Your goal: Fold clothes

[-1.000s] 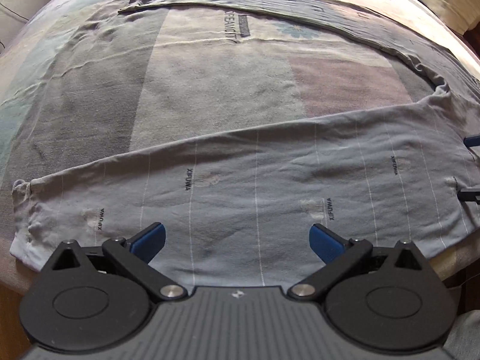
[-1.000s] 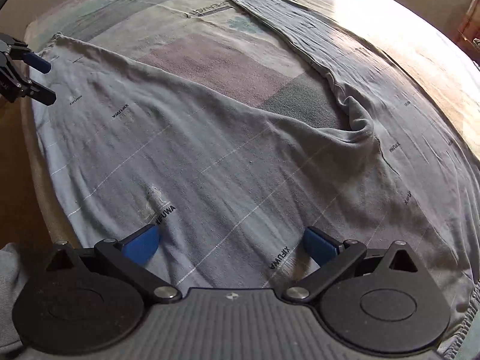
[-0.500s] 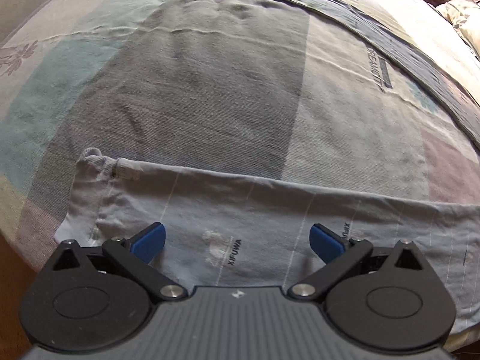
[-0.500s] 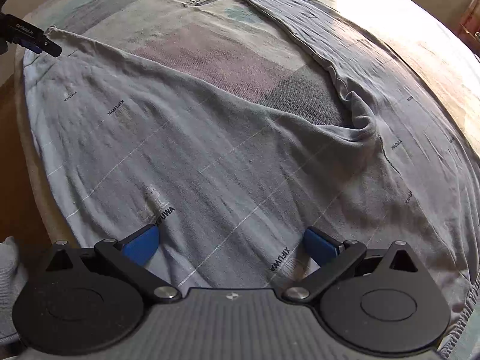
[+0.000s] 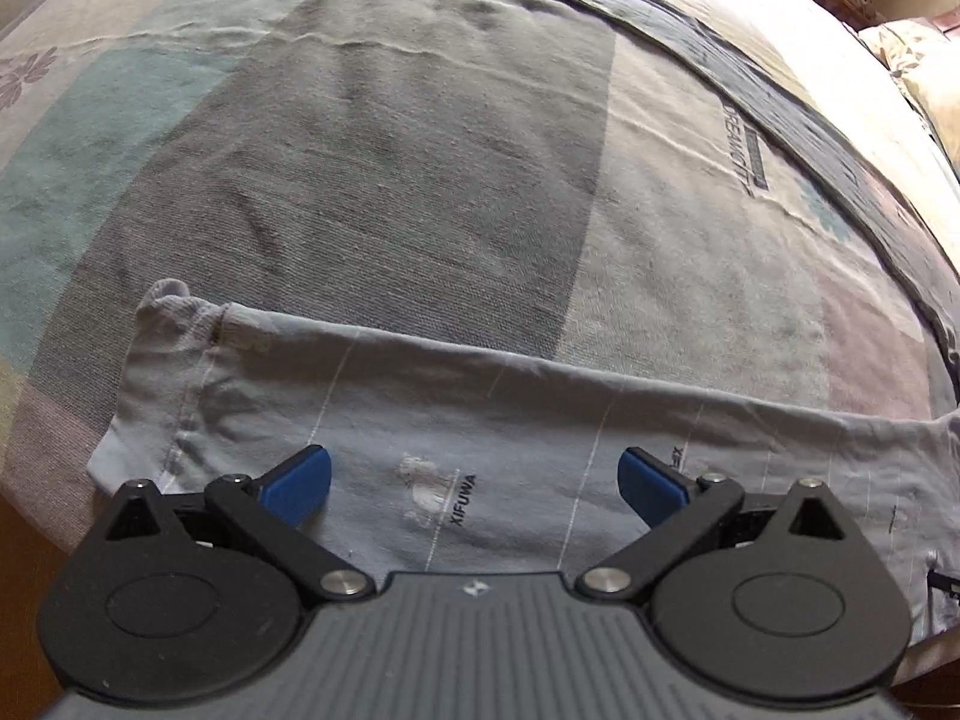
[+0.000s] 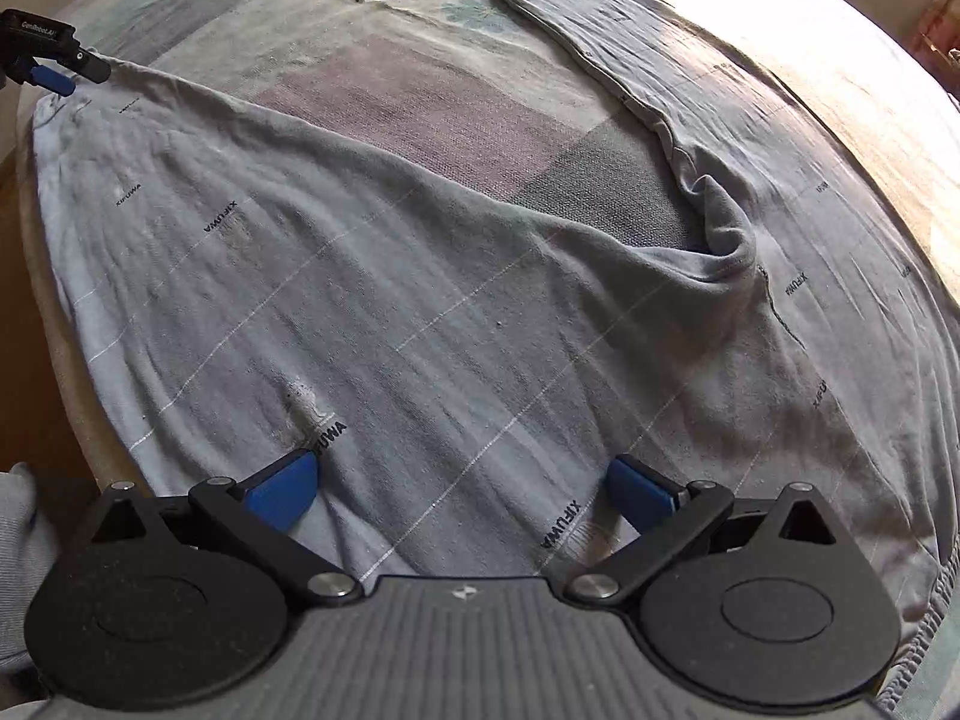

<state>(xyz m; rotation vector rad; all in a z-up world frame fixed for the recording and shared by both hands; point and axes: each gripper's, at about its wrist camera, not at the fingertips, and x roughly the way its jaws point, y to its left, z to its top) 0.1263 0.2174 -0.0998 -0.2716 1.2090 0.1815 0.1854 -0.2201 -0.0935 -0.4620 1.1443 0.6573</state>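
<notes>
Nearest, the left gripper point(image 5: 474, 483) hovers low over the cuff end of one leg of the pale grey trousers point(image 5: 540, 420), its blue fingers point(image 5: 297, 480) spread wide and empty. Likewise the right gripper point(image 6: 459, 489) hangs over the wider upper part of the trousers, fingers apart, gripping nothing. Beyond, the garment lies spread across the patchwork bedsheet point(image 5: 390, 150), its other leg stretching far across the bed.
</notes>
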